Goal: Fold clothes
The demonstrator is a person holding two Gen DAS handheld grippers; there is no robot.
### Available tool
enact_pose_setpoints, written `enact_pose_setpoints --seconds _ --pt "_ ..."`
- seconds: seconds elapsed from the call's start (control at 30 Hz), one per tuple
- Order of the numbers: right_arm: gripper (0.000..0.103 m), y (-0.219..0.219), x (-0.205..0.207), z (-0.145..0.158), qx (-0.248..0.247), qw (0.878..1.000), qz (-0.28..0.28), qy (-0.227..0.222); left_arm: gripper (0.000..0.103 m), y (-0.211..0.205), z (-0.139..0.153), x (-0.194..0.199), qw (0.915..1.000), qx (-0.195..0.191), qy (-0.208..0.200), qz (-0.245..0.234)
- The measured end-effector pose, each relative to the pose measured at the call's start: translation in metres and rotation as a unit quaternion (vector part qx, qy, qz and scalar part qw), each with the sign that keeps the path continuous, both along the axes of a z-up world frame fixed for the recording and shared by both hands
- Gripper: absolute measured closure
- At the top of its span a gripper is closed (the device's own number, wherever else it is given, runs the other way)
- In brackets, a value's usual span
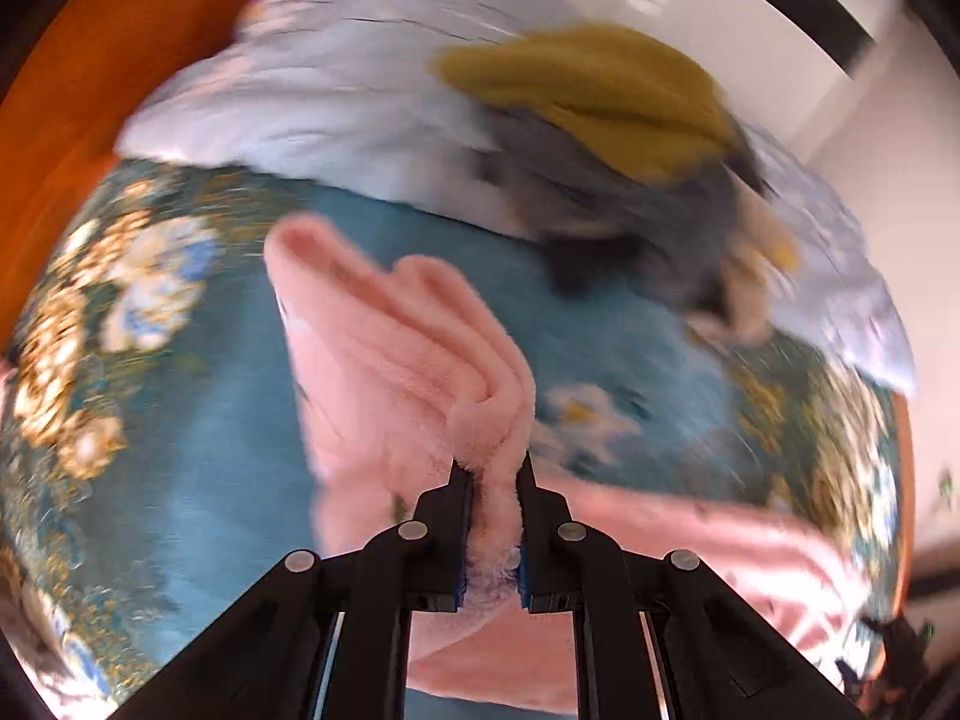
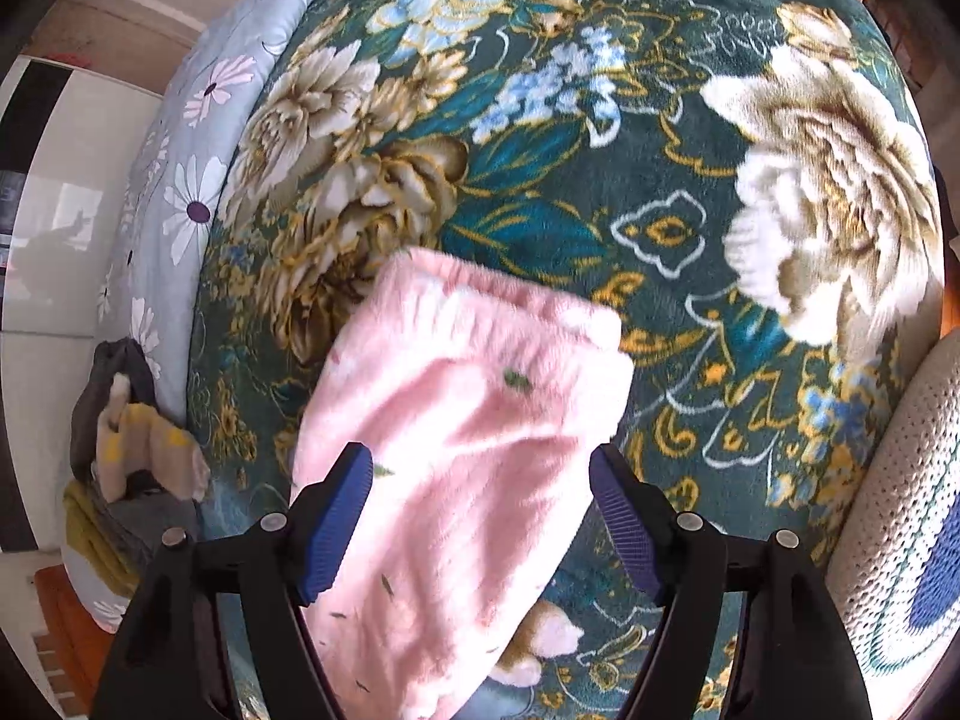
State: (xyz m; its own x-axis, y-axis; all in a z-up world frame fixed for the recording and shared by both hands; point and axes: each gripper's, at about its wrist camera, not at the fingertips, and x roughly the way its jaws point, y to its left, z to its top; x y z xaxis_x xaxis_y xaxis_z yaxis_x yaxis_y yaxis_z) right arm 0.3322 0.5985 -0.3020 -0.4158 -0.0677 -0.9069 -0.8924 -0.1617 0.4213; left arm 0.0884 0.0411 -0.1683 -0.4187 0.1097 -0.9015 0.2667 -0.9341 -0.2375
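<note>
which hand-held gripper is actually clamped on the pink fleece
The left hand-held gripper: its jaws pinch a fold of the pink fleece garment. The right hand-held gripper is open.

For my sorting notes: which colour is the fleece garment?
Pale pink fleece garment, clearest in the right wrist view.

**Pink fleece garment: condition and position**

One pink fleece garment (image 1: 384, 360) (image 2: 462, 450), plush, with small dark green flecks on its face. In the right wrist view it lies flat on the floral blanket (image 2: 600, 180), gathered elastic hem at the far end. In the left wrist view a bunched fold stands raised in ridges (picture blurred), the rest trailing to the right.
</note>
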Motion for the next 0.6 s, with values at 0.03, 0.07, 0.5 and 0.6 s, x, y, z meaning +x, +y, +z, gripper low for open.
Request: enact_pose_setpoints --seconds 0.03,0.07,0.5,0.6 --pt "0.027 -0.005 0.003 -0.004 -0.011 1.0 -0.002 0.004 0.091 0.027 -0.003 -0.005 0.9996 0.011 -0.005 -0.025" --pt "0.027 -0.01 0.007 -0.008 -0.023 1.0 -0.005 0.007 0.091 0.052 -0.008 -0.008 0.9987 0.016 -0.011 -0.048" --pt "0.027 0.01 0.031 -0.028 -0.076 0.996 0.032 0.033 0.089 0.227 -0.097 0.03 0.9695 -0.076 -0.153 -0.175" --pt "0.027 0.018 0.024 -0.041 -0.086 0.994 0.051 0.042 0.085 0.237 -0.122 0.038 0.9597 -0.078 -0.216 -0.162"
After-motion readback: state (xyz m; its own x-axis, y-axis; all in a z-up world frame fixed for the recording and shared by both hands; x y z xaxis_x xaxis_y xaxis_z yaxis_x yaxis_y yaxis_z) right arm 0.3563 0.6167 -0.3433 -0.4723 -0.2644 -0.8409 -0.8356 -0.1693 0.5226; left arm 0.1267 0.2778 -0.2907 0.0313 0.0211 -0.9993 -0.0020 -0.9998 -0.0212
